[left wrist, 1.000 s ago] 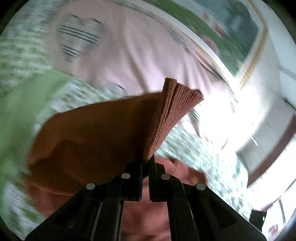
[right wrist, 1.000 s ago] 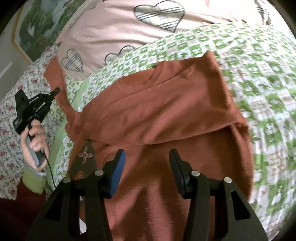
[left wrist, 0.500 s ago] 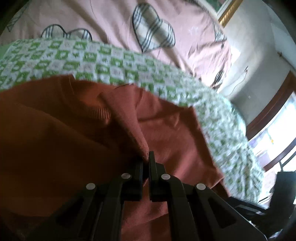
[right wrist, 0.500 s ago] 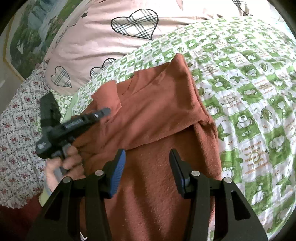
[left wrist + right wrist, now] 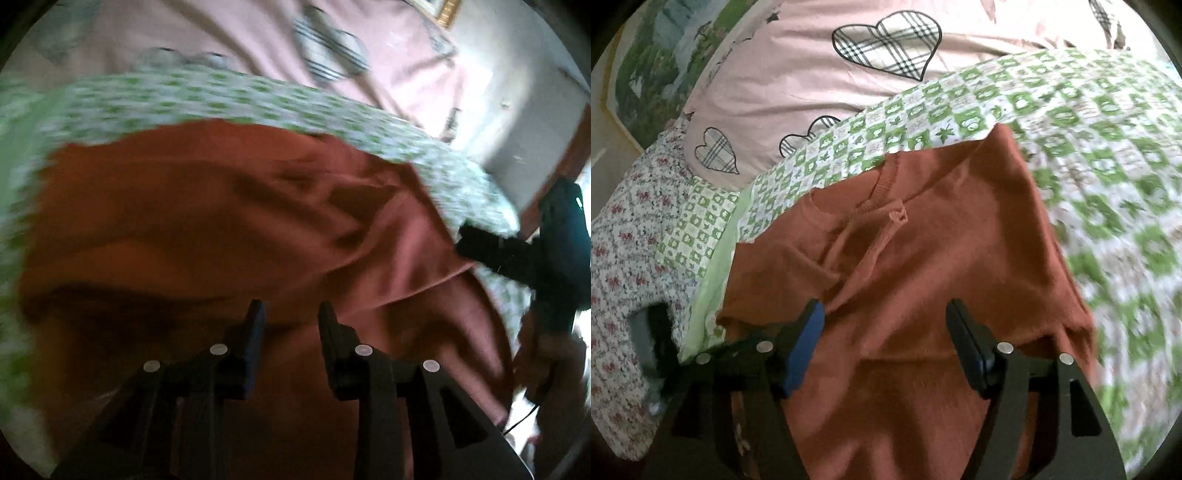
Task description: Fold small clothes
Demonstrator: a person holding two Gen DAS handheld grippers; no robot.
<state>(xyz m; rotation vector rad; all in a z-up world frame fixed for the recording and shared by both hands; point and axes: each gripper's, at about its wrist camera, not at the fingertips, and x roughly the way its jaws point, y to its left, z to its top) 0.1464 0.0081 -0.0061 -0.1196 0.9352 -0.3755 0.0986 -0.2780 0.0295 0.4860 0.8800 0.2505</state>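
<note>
Bed's got a green-and-white checked sheet [image 5: 1052,110] ahead of the right gripper, a pink heart-print duvet [image 5: 812,74] beyond it, a floral cover [image 5: 624,229] off to the left. Landscape painting [image 5: 653,70] on the wall, far left. Pale wall [image 5: 517,81], bright daylight lower right.

Bed w/ green-check quilt [image 5: 1071,110] as top layer; a pale green edge runs along its left side. Rust sweater [image 5: 942,258] lies directly on quilt, neckline toward the pillow, sleeves folded in over the body, lower part hidden near cam. Pink heart-print pillow [image 5: 798,74] at head end, quilt overlapping its lower edge. Floral sheet [image 5: 624,229] shows left of quilt. Left view is blurred: same sweater [image 5: 221,221], creased, on quilt [image 5: 221,99], pillow [image 5: 388,55] behind.
</note>
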